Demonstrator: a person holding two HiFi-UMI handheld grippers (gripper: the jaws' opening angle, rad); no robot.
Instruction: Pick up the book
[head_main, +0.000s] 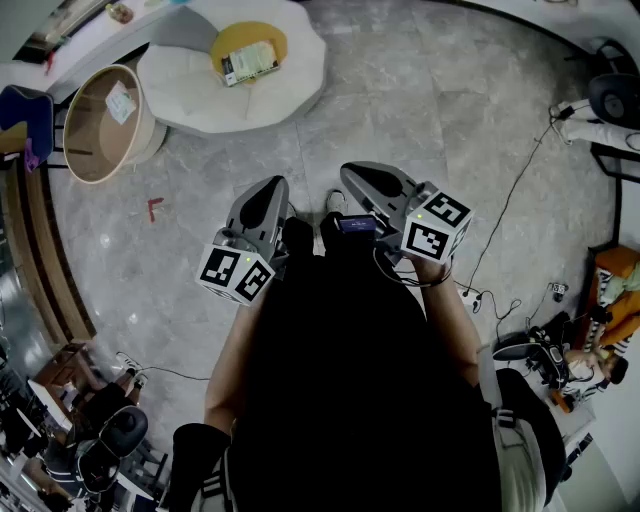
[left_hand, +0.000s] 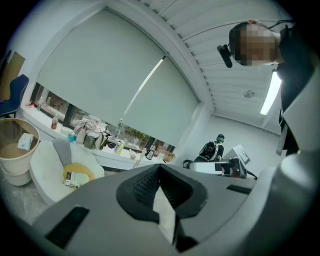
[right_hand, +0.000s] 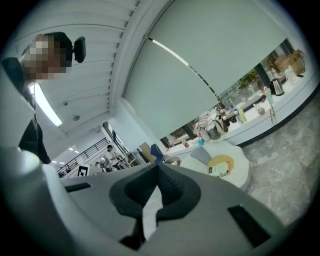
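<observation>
Left gripper (head_main: 272, 190): we find the jaws closed together in its own view, with nothing between them. It is held in front of the person's body, just above level.
Right gripper (head_main: 352, 178): we find these jaws closed together as well, and they hold nothing. It sits beside the left gripper, and their tips are near each other but apart.
Book (head_main: 250, 62): it lies flat on a yellow cushion (head_main: 262, 36), well apart from both grippers. Neither gripper touches it. Both gripper views show it ahead and lower down.
Seat (head_main: 200, 105): this is a white, scalloped, low seat that carries the cushion and the book. A grey backrest pad (left_hand: 61, 150) stands at its far side.
Path to the book: we see only grey stone floor (head_main: 430, 110) between the gripper tips and the seat. A small red mark (head_main: 153, 208) on the floor lies to the left of that line.
Tub (head_main: 100, 125): this round beige tub stands just beside the seat on its left and has a white packet (head_main: 121, 102) inside.
Blue chair (head_main: 25, 115): it stands further left, beyond the tub.
Cable (head_main: 520, 180): it trails across the floor on the right, well away from the seat, and runs down to a power strip (head_main: 470, 297).
Window ledge (left_hand: 105, 147): it runs behind the seat and is crowded with bottles and bags, under a drawn roller blind (left_hand: 110, 75).
</observation>
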